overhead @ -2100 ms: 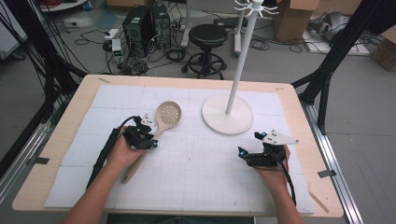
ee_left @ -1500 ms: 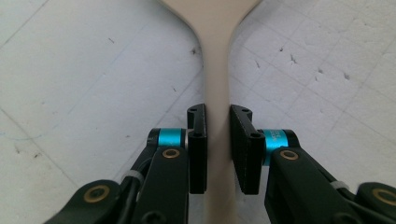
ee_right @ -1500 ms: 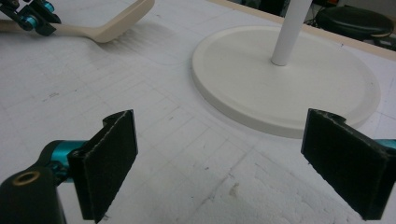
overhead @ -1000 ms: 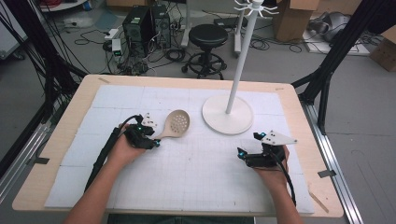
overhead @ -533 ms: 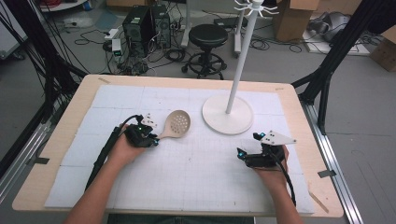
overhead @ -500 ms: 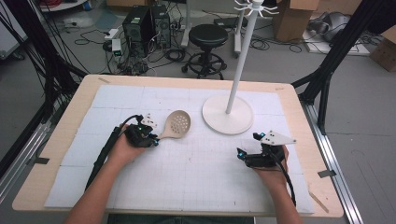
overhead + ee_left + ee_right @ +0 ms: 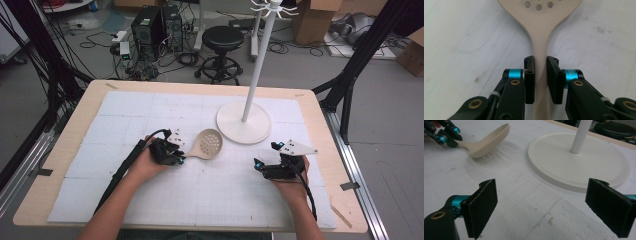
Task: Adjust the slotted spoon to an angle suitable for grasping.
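Left tool [image 7: 540, 72] clamps the slotted spoon [image 7: 539, 27] handle; right tool [image 7: 549, 207] gapes wide beside the stand base [image 7: 579, 160].

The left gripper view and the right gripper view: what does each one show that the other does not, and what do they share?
The left gripper view alone shows the holes in the slotted spoon and the left gripper shut on its handle. The right gripper view alone shows the white stand's round base with its pole, and the right gripper open, holding nothing. Both show the spoon and the white gridded mat.
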